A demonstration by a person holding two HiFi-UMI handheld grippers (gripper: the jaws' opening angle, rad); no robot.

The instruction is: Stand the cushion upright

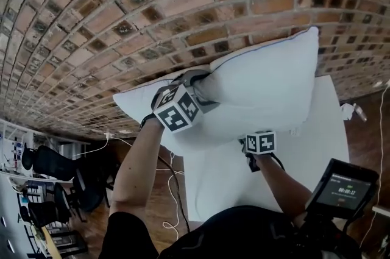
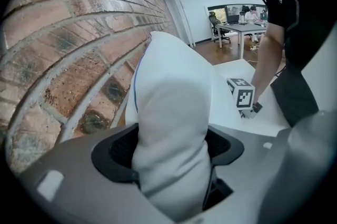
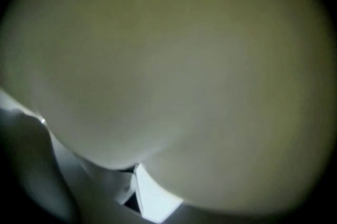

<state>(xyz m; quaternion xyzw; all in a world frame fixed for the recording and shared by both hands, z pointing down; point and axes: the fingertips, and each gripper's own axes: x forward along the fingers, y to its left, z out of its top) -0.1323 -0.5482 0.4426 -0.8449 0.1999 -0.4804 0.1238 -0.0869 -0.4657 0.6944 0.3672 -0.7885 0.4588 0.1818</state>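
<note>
head view: cushion (image 1: 268, 84) in left tool (image 1: 198, 87)

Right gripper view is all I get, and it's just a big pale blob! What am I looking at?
Observer: That's a white cushion, filling your whole view.
Operator: Is the other claw helping?
Observer: Yes, the left claw is pinching the cushion's end.
Operator: What's behind it?
Observer: A brick wall, close behind the cushion.
</note>
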